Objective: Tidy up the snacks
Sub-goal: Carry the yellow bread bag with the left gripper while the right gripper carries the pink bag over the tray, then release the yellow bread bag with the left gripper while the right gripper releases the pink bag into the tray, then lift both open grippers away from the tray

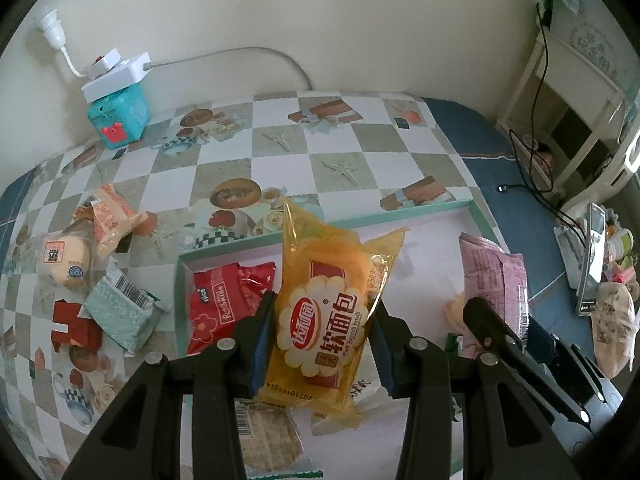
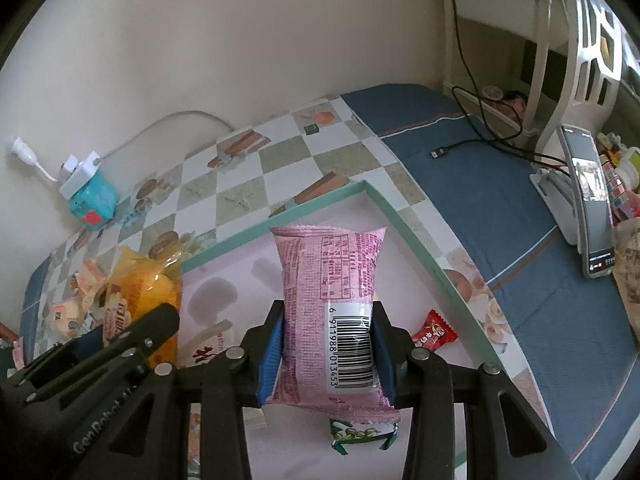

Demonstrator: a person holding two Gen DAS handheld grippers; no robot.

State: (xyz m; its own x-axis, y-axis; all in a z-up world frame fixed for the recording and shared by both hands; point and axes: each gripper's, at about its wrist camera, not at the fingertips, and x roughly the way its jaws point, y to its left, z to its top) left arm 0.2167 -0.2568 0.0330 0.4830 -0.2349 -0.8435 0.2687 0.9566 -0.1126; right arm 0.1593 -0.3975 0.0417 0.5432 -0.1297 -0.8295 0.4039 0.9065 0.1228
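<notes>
Snacks: yellow bread pack [image 1: 324, 312] and pink pack [image 2: 332, 320], both above the tray [image 1: 360, 222].
Left hand-held gripper [image 1: 326, 344]: clamped on yellow bread pack.
Right hand-held gripper [image 2: 328, 352]: clamped on pink pack.
Counter [image 1: 280, 140]: loose packs left of tray.

The left gripper [image 1: 324, 344] clamps a yellow bread packet [image 1: 324, 312] above a shallow teal-rimmed tray [image 1: 181, 300] holding a red snack packet [image 1: 224, 304] at its left edge, while the right gripper [image 1: 516, 332] grips a pink packet [image 1: 492, 276] near its right edge, and more snacks [image 1: 92, 264] lie on the checked tablecloth [image 1: 280, 140] beyond the left rim.
</notes>
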